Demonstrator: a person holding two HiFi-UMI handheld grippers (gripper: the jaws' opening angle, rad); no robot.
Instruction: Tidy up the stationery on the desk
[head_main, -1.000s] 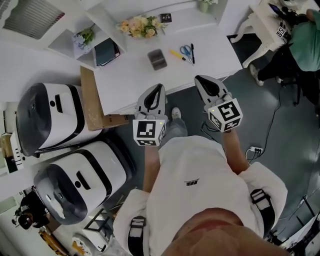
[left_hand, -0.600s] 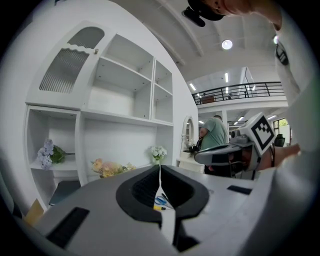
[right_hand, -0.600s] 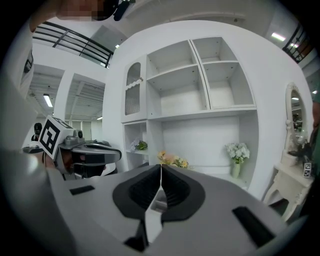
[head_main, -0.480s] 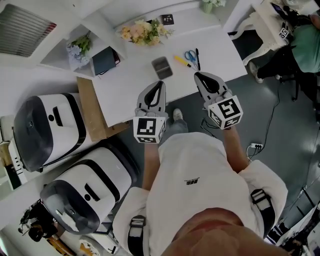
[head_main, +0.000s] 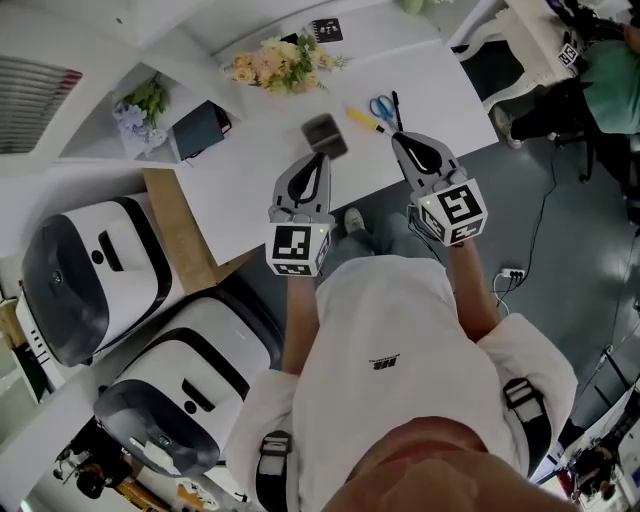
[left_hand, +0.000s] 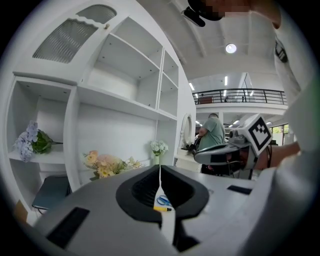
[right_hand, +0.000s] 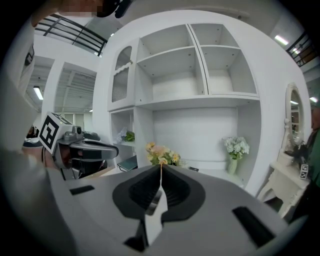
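While both tools hover at the near edge of the smooth white table (head_main: 240, 190), the left hand-held gripper (head_main: 319, 163) and the right hand-held gripper (head_main: 401, 139) each have their matte black jaws pressed together on nothing. Beyond them lie a grey rectangular case (head_main: 324, 134), a slim yellow marker (head_main: 362, 119), blue-handled scissors (head_main: 380, 105) and a thin black pen (head_main: 397, 108), near one another on the tabletop.
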